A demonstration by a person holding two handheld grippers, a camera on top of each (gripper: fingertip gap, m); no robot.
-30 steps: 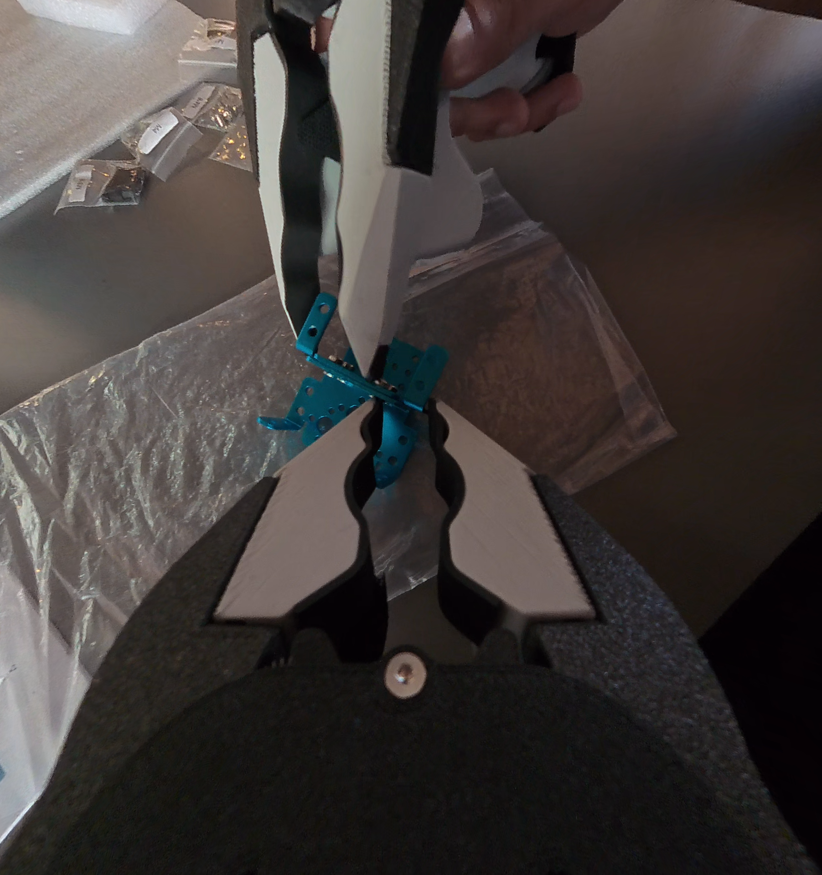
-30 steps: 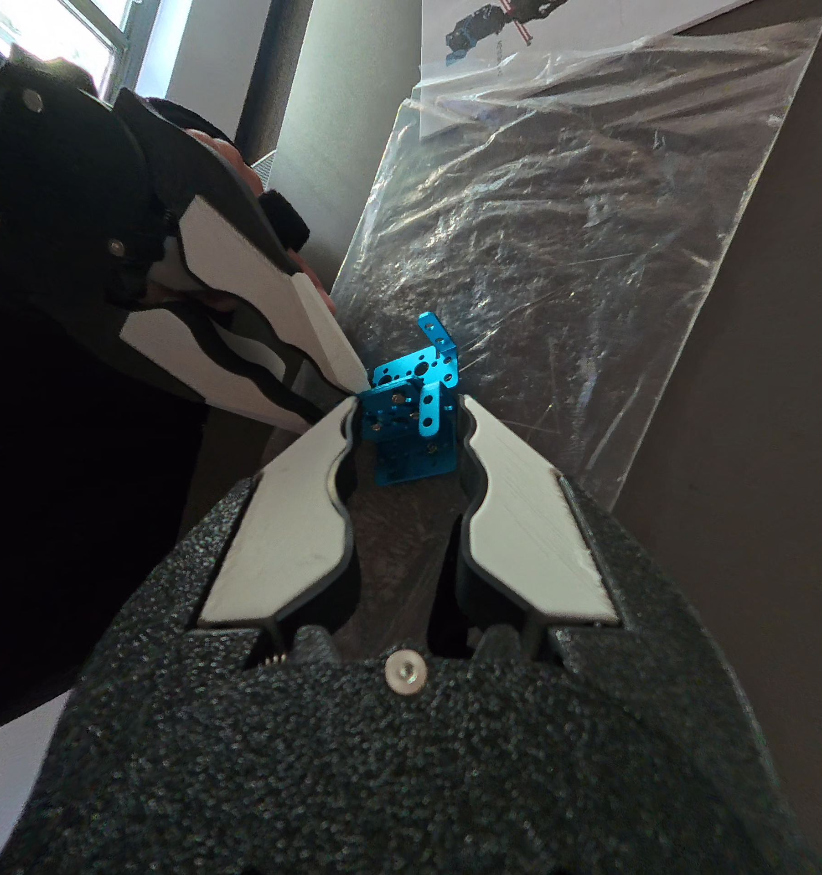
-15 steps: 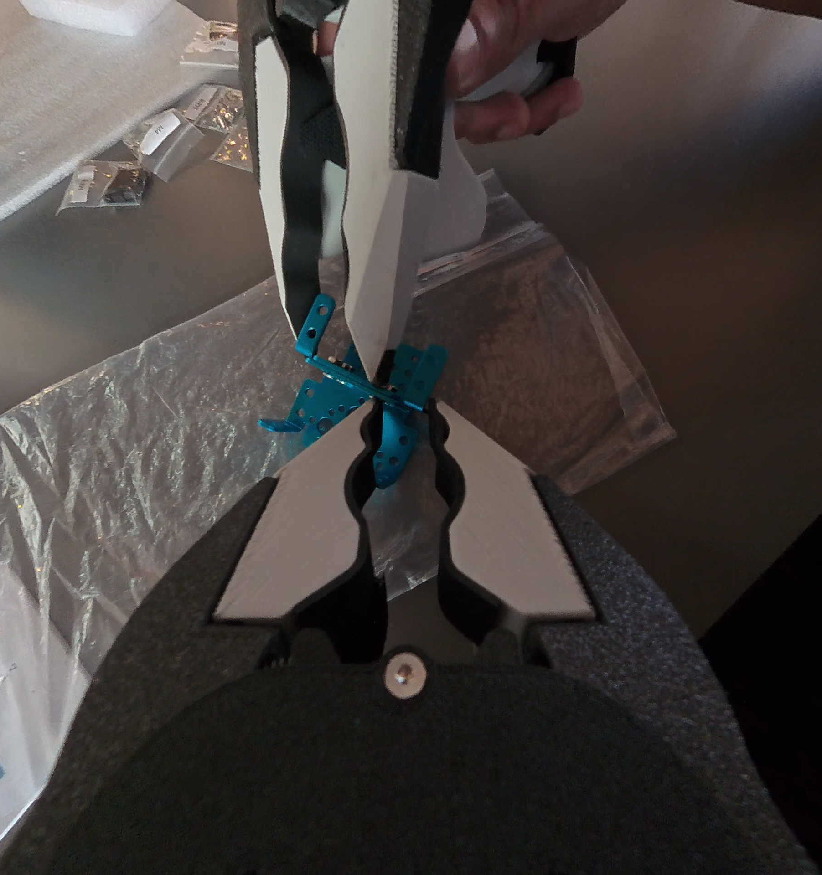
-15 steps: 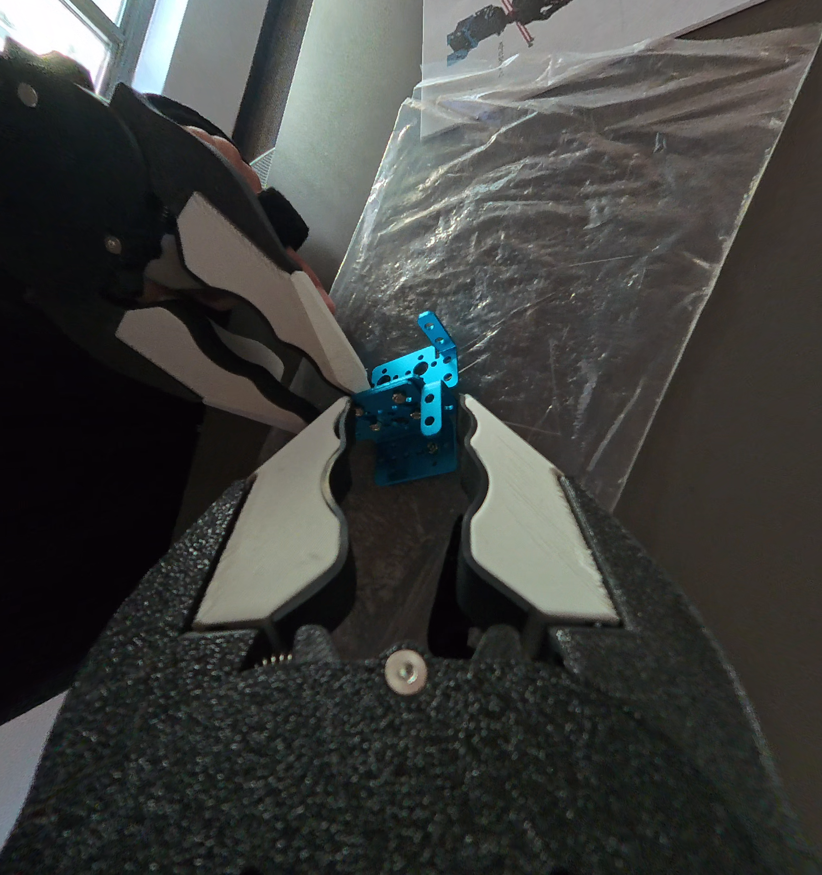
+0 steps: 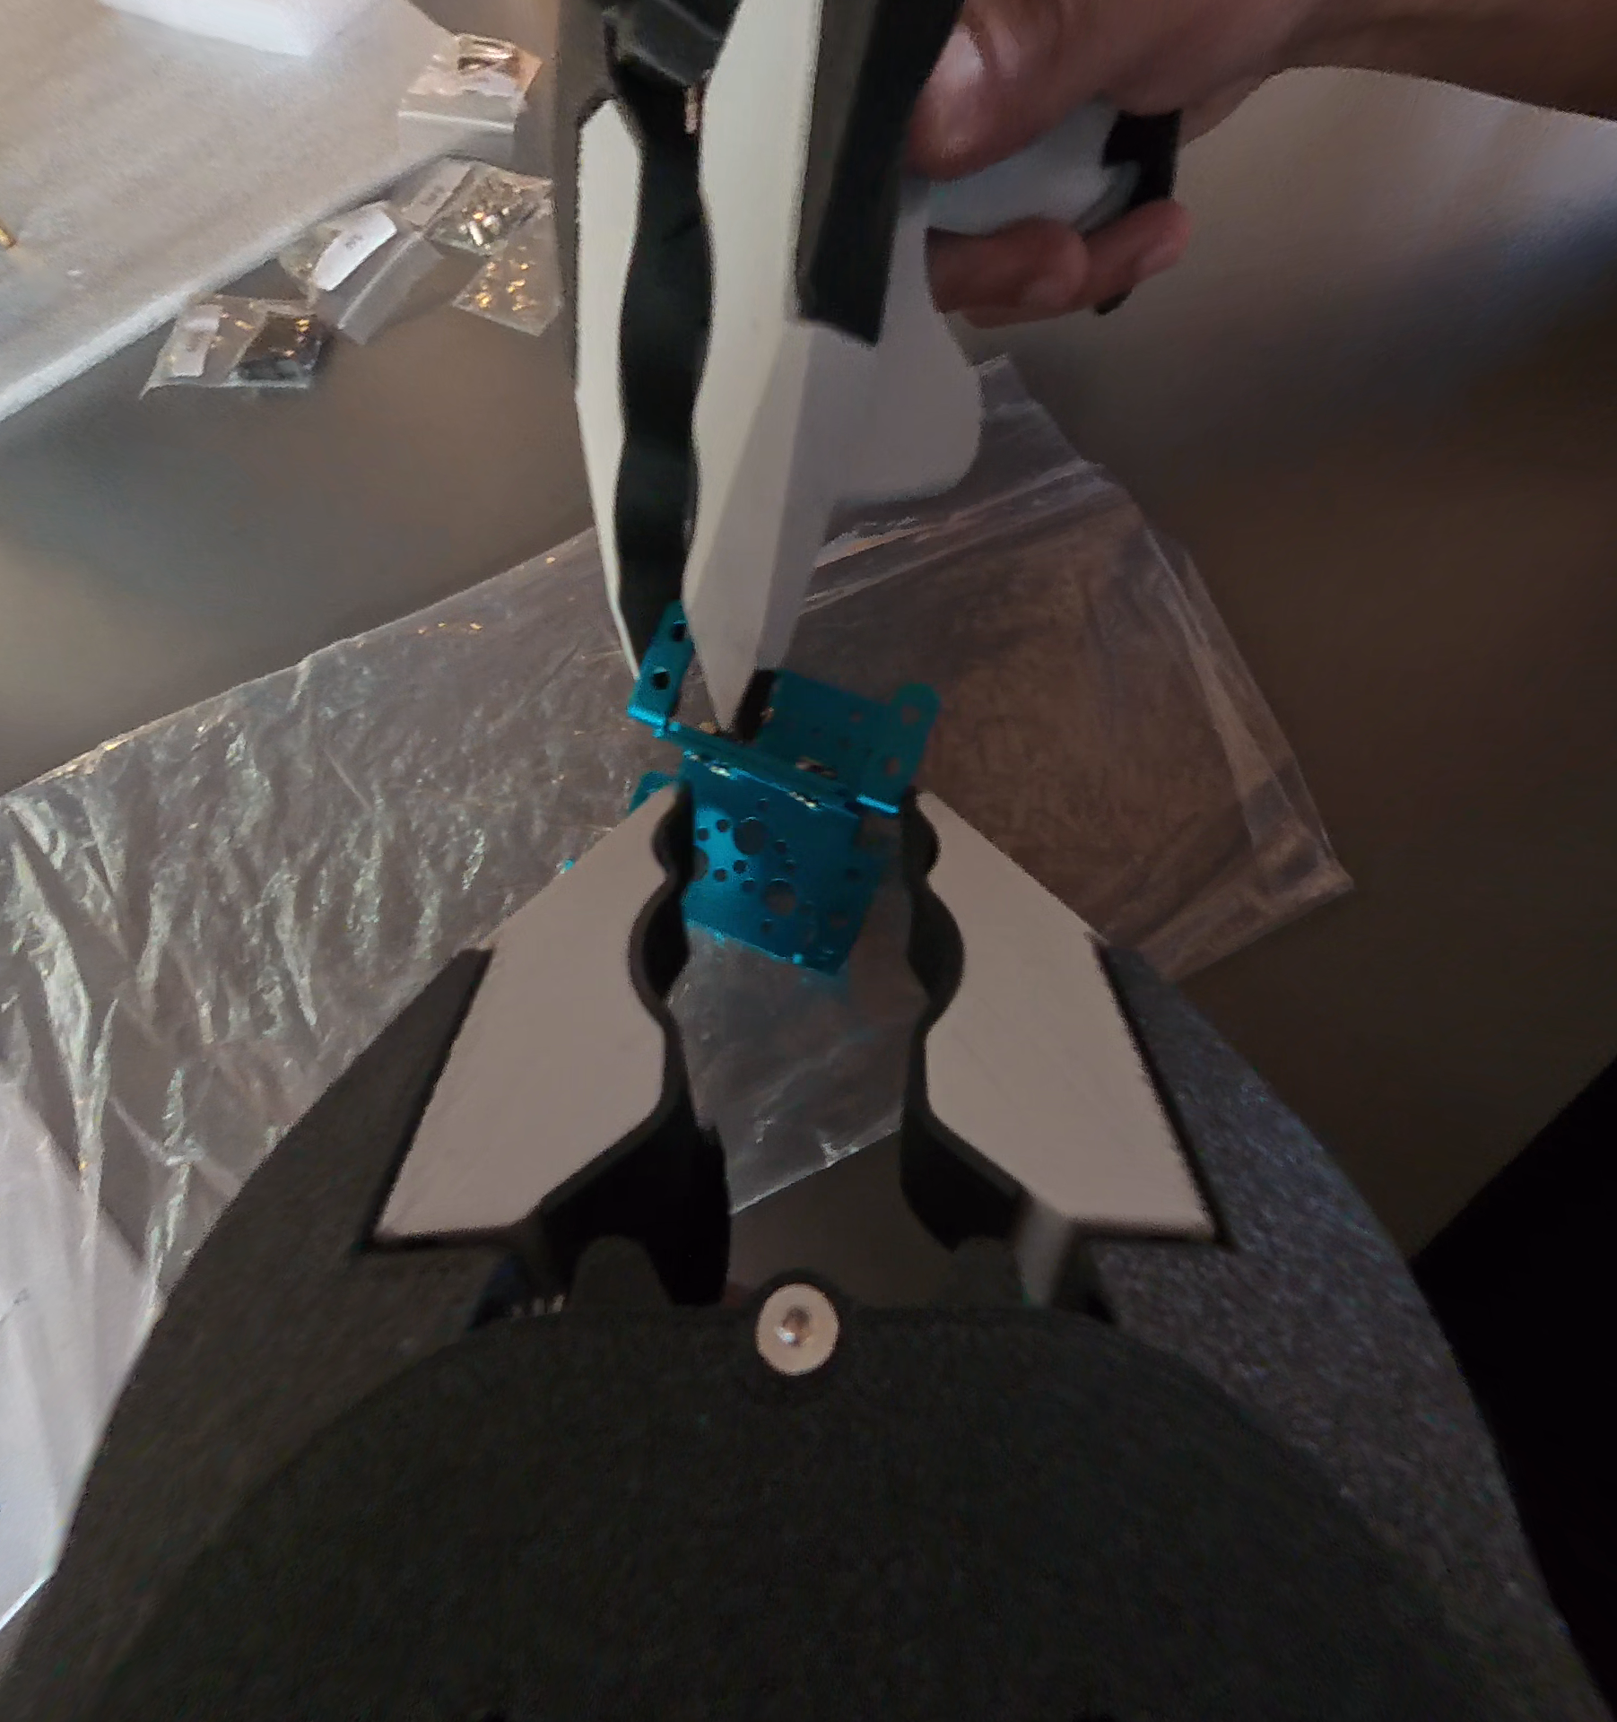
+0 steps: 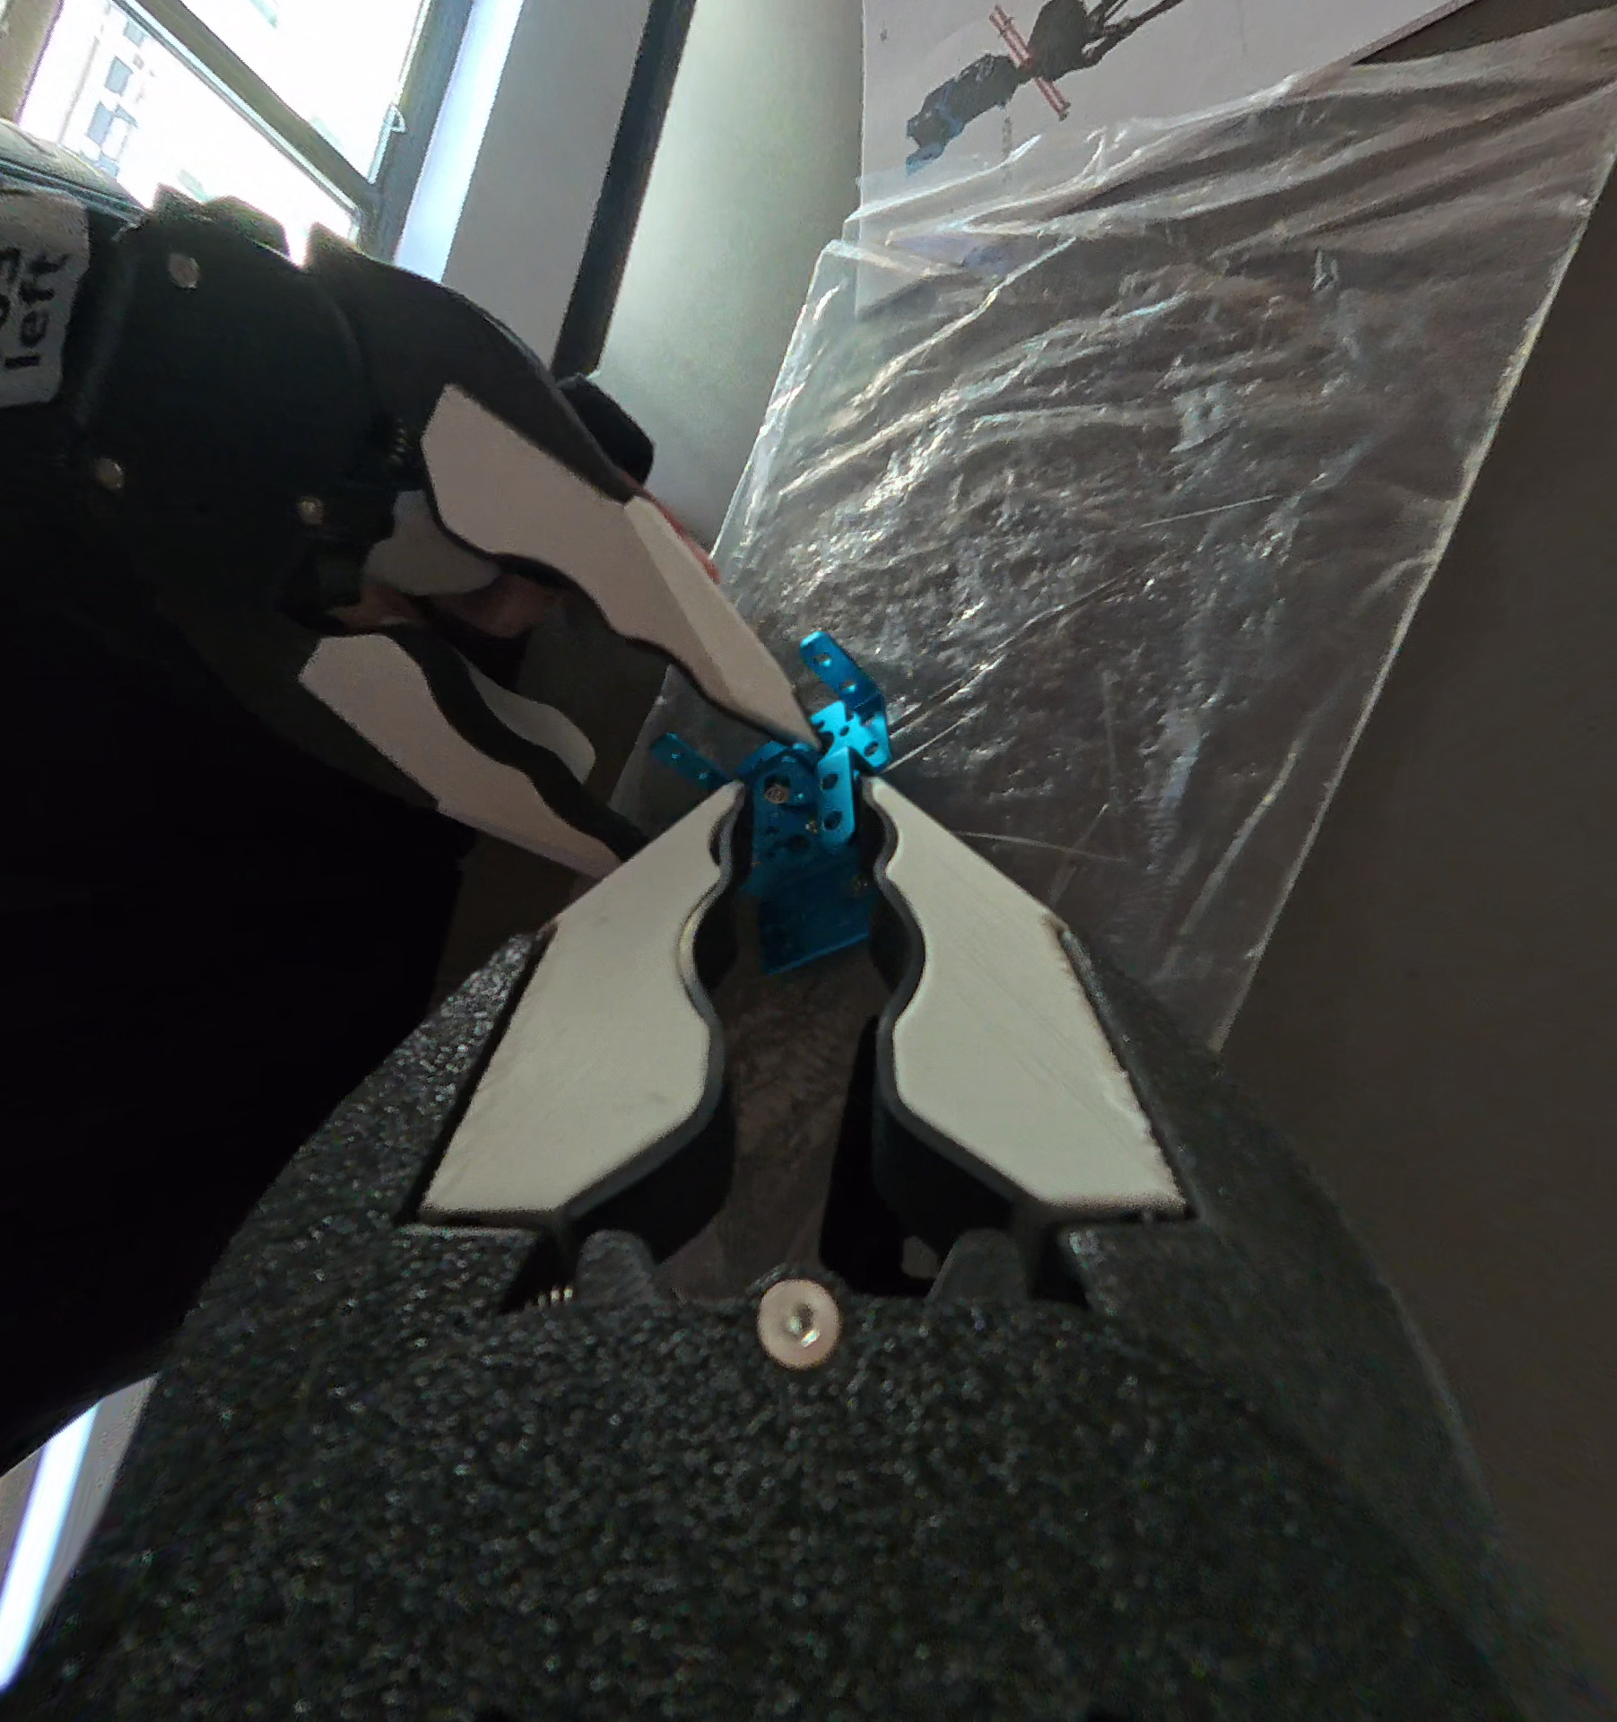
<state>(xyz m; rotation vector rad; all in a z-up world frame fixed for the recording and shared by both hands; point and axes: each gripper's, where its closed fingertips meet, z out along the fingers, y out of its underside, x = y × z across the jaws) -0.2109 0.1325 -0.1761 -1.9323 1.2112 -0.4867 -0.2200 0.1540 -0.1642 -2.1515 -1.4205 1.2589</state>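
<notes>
- Surroundings: I see a crumpled clear plastic bag [image 5: 227, 839] spread over a dark table [image 5: 1345, 652]. Both grippers work above it.
- At the far left of the left wrist view a white foam sheet [image 5: 87, 186] lies on the table. Several small clear packets [image 5: 236, 340] sit along its near edge.
- A printed sheet [image 6: 1019, 84] with a coloured drawing lies under the far end of the bag. A bright window [image 6: 180, 93] stands behind the left tool.
- Obstruction: a hand [image 5: 1047, 186] grips the right tool at the top of the left wrist view, and that tool's body hides part of the bag.
- Writing: the packets carry small white labels, too blurred to read. A white tag [image 6: 8, 307] on the left tool's body bears printed characters, as does the sheet.
- Object: the blue perforated metal bracket assembly [image 5: 767, 867] stands over the bag, between the two tools.
- The right gripper [image 6: 804, 792] comes in from above. Its fingers are closed on the assembly and pinch it at the tips.
- The left gripper [image 5: 790, 797] has its fingers spread, and the assembly's flat plate sits between the tips.
- From the right wrist view one left fingertip touches the top of the assembly. The other stands clear of it.
</notes>
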